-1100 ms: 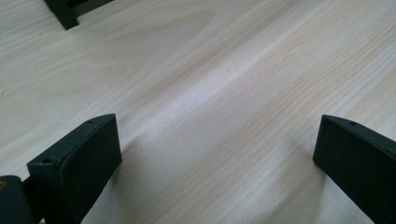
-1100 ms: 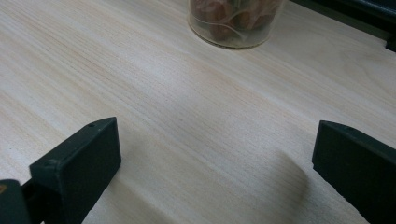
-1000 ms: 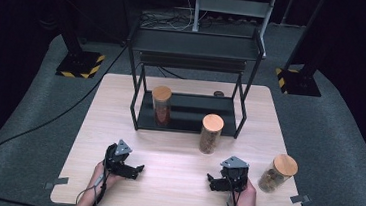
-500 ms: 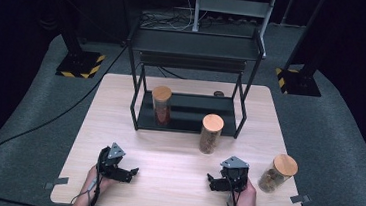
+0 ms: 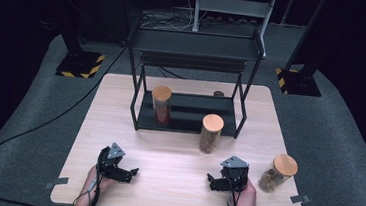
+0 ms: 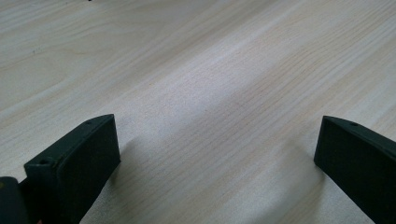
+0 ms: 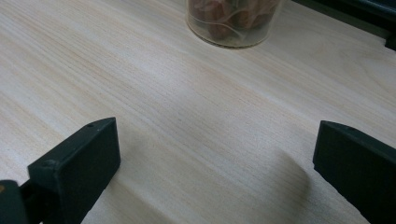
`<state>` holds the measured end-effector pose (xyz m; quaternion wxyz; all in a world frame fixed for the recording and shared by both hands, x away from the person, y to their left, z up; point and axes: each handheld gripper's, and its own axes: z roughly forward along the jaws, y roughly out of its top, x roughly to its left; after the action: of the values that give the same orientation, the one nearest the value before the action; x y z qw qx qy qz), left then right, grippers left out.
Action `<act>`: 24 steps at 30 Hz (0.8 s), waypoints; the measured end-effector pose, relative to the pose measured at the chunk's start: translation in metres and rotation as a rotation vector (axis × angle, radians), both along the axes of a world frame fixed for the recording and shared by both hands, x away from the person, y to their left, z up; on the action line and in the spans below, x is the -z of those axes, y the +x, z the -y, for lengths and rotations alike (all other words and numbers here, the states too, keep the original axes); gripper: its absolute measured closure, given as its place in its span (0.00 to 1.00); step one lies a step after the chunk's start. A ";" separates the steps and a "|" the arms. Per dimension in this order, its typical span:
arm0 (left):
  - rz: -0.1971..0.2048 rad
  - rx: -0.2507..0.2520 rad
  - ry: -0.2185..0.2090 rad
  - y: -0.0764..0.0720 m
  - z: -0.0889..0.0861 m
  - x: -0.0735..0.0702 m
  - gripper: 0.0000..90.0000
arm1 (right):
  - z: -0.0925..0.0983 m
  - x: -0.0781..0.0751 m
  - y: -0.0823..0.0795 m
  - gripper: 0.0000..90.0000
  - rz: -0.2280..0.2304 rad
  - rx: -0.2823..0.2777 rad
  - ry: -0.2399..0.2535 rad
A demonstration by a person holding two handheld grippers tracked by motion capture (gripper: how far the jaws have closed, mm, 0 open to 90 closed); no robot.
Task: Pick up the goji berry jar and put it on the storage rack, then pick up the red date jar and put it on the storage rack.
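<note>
Jaws of the left gripper [image 5: 132, 172] and right gripper [image 5: 210, 179] stood wide apart above the wooden table [image 5: 176, 155]; a cork-lidded jar [image 5: 211, 133] stood near the right one.

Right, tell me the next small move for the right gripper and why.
Probably ease the right gripper forward toward the middle jar that stands on the table in front of the rack. Its jaws are wide open with nothing between them, and in the right gripper view that jar's base sits ahead, slightly left of centre, so a short advance should bring it between them.
</note>
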<state>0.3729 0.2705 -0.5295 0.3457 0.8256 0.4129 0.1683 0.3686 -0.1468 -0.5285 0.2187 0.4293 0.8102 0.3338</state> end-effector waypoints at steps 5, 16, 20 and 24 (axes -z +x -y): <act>-0.003 -0.002 -0.010 0.000 -0.001 0.000 0.00 | -0.001 0.000 0.000 0.00 0.001 0.005 -0.001; 0.004 0.002 0.010 -0.001 0.002 0.000 0.00 | -0.001 0.000 0.000 0.00 0.010 0.004 -0.007; 0.002 0.003 0.010 -0.001 0.001 0.000 0.00 | -0.001 0.000 -0.001 0.00 0.012 0.005 -0.008; 0.002 -0.009 0.013 0.000 0.002 0.000 0.00 | -0.002 0.000 -0.001 0.00 0.017 0.005 -0.012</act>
<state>0.3728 0.2685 -0.5297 0.3402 0.8257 0.4152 0.1735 0.3675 -0.1451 -0.5284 0.2289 0.4272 0.8093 0.3319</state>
